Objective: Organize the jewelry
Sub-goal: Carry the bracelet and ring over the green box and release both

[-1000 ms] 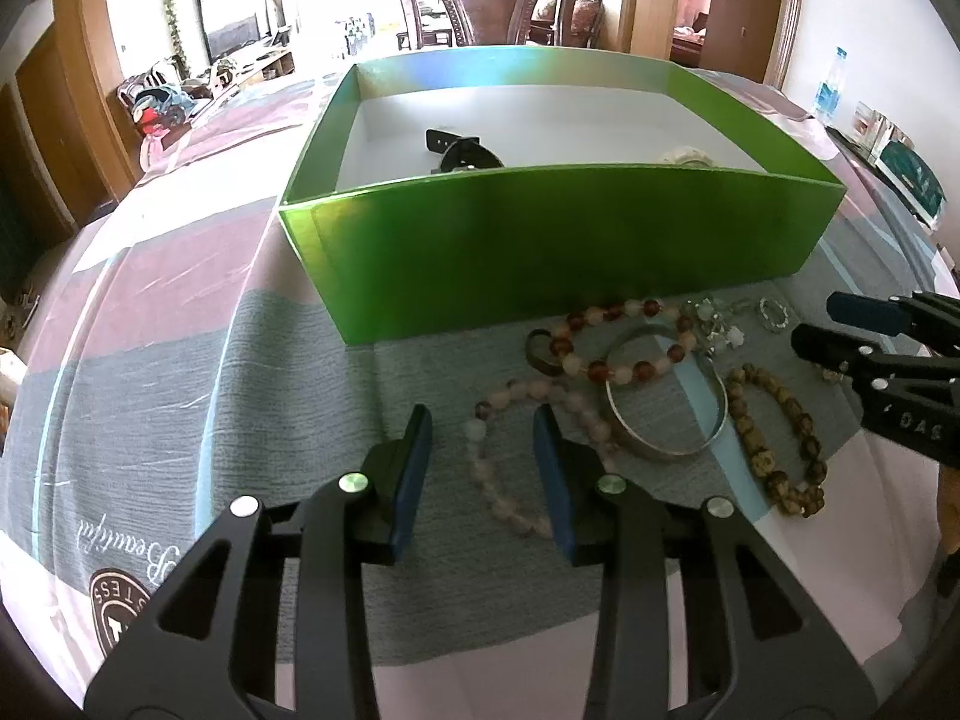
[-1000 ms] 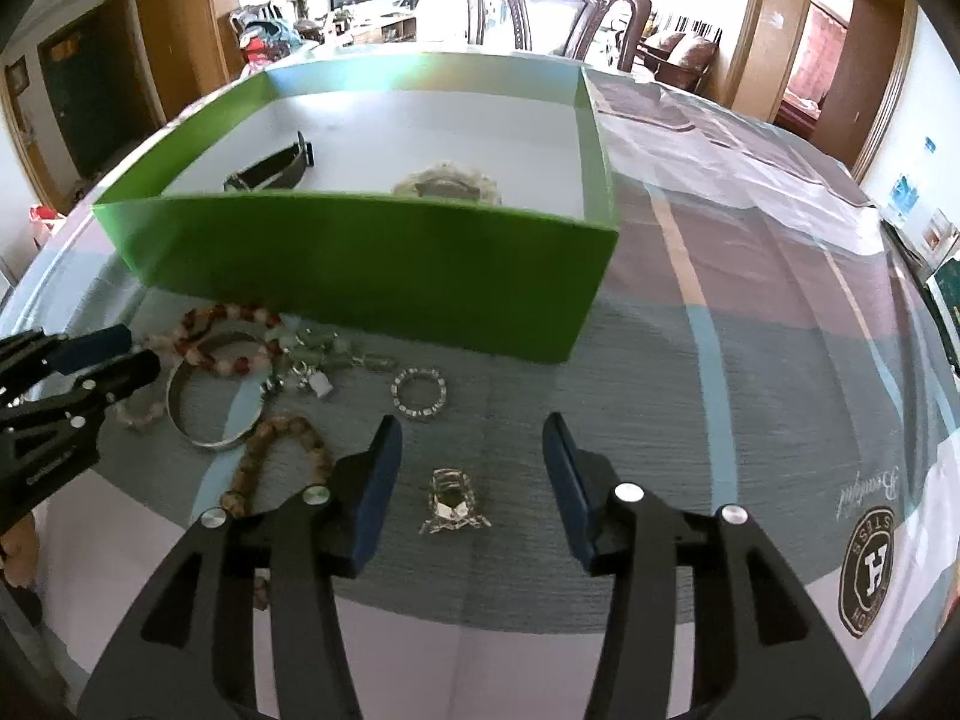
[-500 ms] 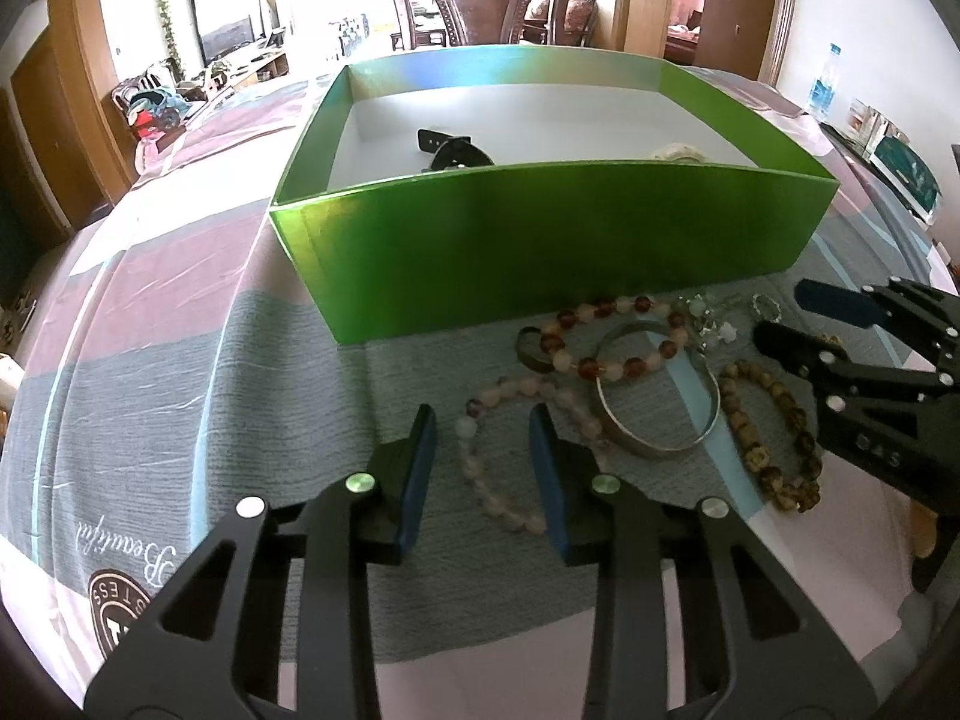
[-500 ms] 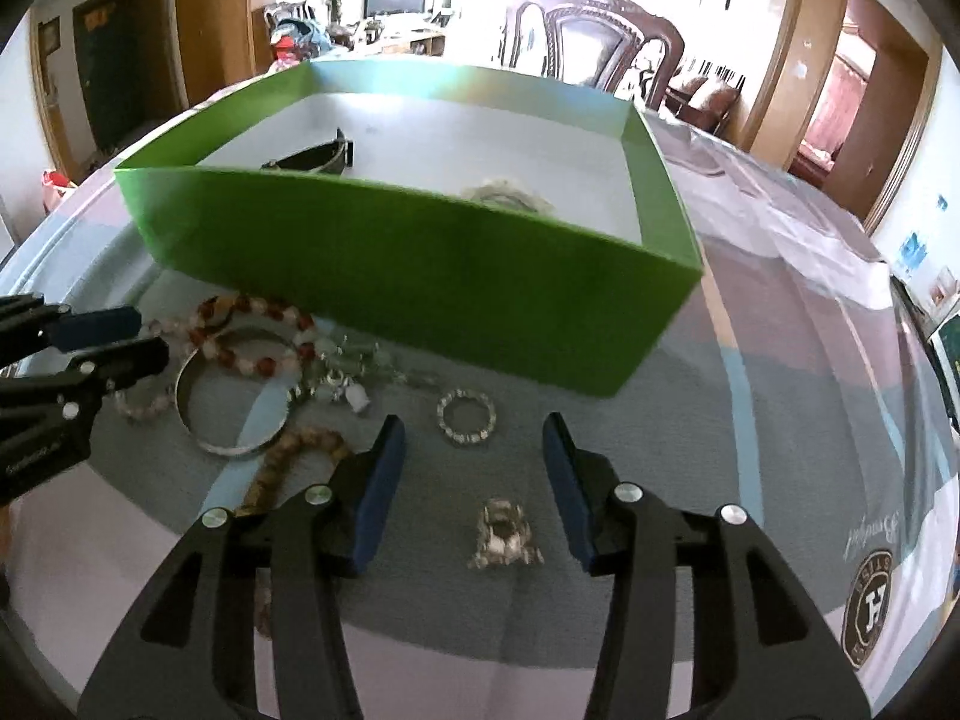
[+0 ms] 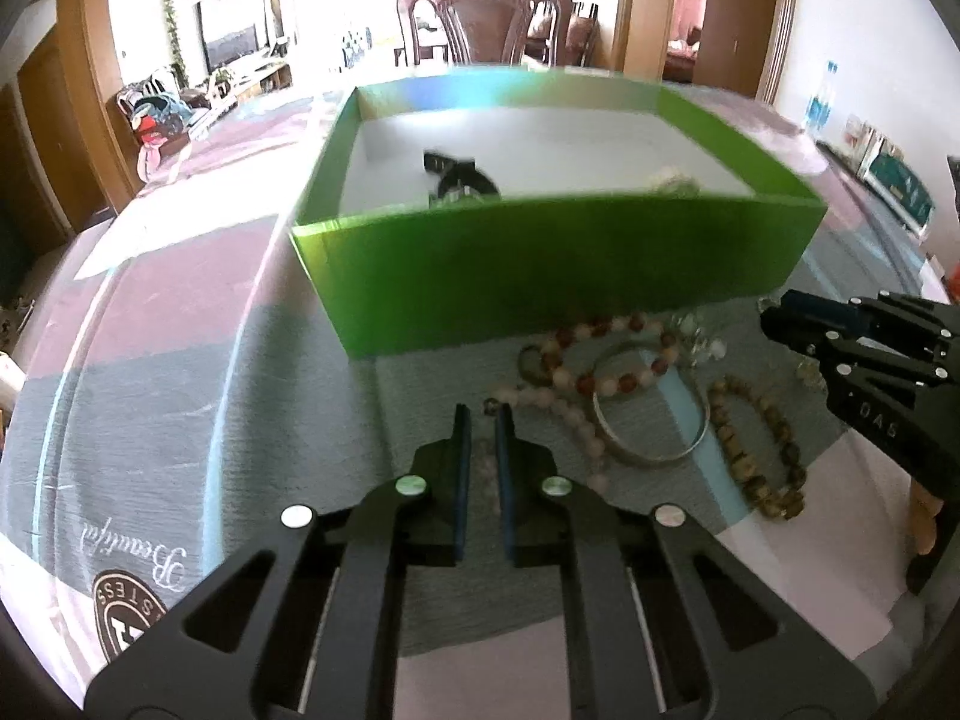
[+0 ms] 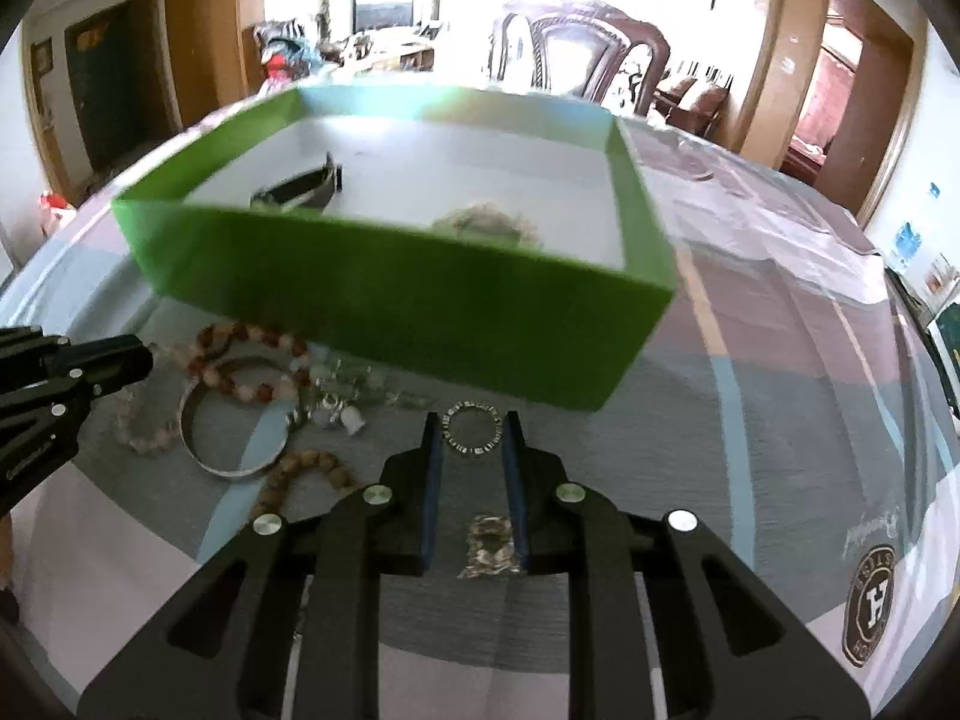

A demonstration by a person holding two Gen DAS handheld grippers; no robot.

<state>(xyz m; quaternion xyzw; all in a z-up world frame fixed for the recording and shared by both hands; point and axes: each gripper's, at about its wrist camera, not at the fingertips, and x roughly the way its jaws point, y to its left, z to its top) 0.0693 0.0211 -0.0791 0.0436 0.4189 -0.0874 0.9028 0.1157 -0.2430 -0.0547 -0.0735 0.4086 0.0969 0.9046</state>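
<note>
Presently both gripping: left gripper [image 5: 483, 414] pressed together on pale bead bracelet [image 5: 561, 411]; right gripper [image 6: 471, 420], jaws just closing, pinching stone-set ring [image 6: 449, 441] at its tips. Green box [image 6: 390, 300] straight ahead, near wall just beyond.

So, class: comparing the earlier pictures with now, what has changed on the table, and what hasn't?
Both tools have just been closing: the left tool on the pale bead bracelet, the right tool around the small sparkly ring. The green box, silver bangle and brown bead bracelet stayed where they were.
</note>
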